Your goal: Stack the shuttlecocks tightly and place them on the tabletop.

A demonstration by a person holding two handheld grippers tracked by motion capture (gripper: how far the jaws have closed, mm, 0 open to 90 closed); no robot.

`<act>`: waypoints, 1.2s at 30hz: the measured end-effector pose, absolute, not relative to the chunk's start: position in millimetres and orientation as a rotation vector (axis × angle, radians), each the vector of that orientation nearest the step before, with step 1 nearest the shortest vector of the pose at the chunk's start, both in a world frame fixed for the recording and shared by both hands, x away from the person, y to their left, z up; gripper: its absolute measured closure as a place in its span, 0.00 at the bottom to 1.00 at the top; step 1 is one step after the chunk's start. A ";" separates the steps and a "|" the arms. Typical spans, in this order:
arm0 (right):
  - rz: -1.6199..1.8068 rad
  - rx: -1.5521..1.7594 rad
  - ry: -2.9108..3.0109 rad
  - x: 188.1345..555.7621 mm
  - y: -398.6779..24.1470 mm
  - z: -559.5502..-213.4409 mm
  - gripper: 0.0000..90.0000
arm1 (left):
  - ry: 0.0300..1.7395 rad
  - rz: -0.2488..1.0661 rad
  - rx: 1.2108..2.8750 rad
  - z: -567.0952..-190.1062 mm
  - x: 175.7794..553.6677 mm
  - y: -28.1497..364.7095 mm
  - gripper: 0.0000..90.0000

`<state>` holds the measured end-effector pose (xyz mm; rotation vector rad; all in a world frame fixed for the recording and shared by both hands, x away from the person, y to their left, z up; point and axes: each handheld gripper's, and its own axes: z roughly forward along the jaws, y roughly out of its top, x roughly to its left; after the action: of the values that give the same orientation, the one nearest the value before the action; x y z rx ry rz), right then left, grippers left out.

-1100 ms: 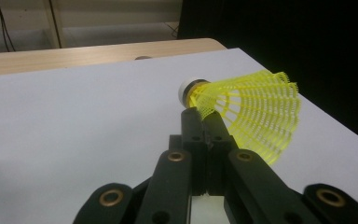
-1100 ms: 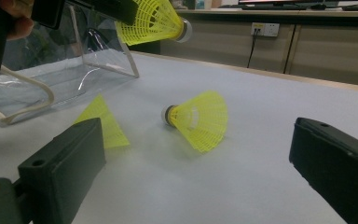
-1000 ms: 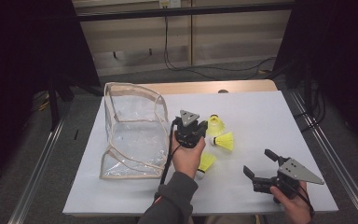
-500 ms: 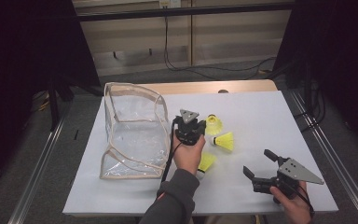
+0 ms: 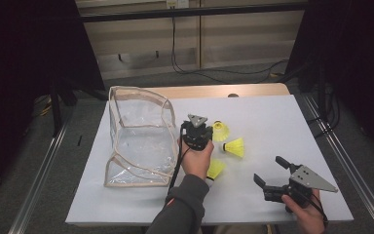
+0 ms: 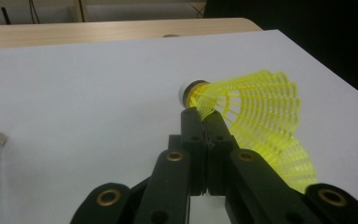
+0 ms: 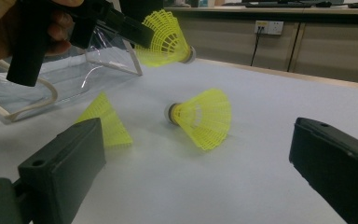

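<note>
**Left gripper clamps a shuttlecock above the tabletop**

In the high view the left gripper [image 5: 205,127] sits at the centre of the frame, just right of the clear bag [image 5: 139,136], and its jaws are closed on the skirt edge of a yellow shuttlecock [image 5: 219,130]. The left gripper view shows the grip close up: the two black jaws meet at the middle of the frame and pinch the mesh skirt near the white cork, with the skirt fanning out to the right. In the right gripper view this held shuttlecock appears at the upper centre, lifted off the white tabletop [image 5: 272,117], cork pointing right.

A second shuttlecock [image 5: 234,147] lies on its side just below and to the right of the held one in the high view. A third shuttlecock [image 5: 215,169] lies below the left hand [image 5: 197,158], touching it or just beside it; I cannot tell which.

The right gripper [image 5: 271,172] rests at the lower right of the high view, held by the right hand [image 5: 306,209], well apart from the shuttlecocks. Its jaws stand wide apart with nothing between them. The bag lies at the centre left, its opening facing up and to the right.
</note>
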<state>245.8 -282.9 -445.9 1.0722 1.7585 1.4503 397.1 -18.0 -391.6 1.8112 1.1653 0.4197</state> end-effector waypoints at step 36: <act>1.456 1.074 1.758 245.2 -284.3 -446.1 0.03 | 1.144 0.490 1.850 -411.0 416.4 -19.8 0.95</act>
<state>245.2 -284.3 -446.1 1.0740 1.7580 1.4556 416.4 -19.8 -411.0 1.8495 1.1438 0.4897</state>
